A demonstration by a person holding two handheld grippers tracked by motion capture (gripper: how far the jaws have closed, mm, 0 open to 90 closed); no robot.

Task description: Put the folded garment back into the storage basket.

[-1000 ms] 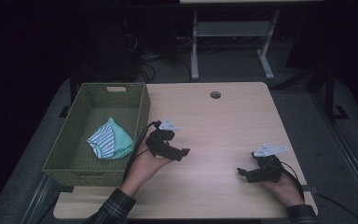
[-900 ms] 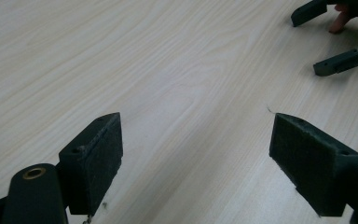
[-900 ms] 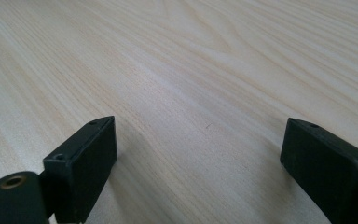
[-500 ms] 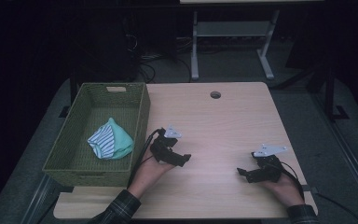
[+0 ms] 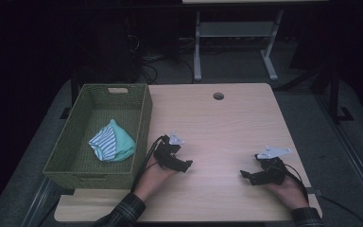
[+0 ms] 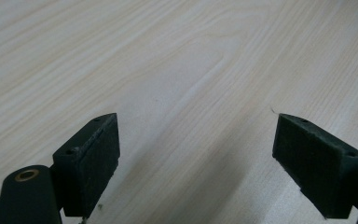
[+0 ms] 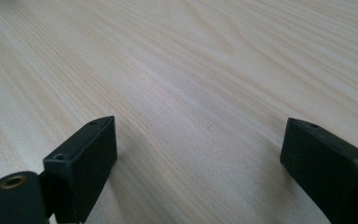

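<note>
Dark floor surrounds the wooden table [image 5: 227,127], and behind it, at 12 o'clock, stands a white metal frame [image 5: 234,42] with cables on the ground beside it. Near the far edge the table has a small round hole [image 5: 218,96].

At 9 o'clock on the table sits a green woven basket [image 5: 80,161], long and rectangular, with a handle slot in its far wall. Inside it, toward the near right part, lies a bundled cloth [image 5: 112,146], one side with white and blue stripes, the other side plain mint green. The cloth rests on the basket floor and nothing holds it.

The left gripper [image 5: 185,165] is just beside the basket's right wall, at about 7 o'clock of the table, low over the bare wood, and its tips point toward 3 o'clock. In the left gripper view its two black jaws stand wide apart with only wood grain between them, so it is open and holds nothing.

The right gripper [image 5: 245,175] is at about 5 o'clock, well apart from the left one, and its tips point toward 9 o'clock. In the right gripper view the jaws are also spread wide over the plain tabletop, with nothing between them.

Both hands come from the near edge, with checked sleeves [image 5: 123,213] at the wrists. A black cable [image 5: 147,156] curves from the left gripper along the basket wall.
</note>
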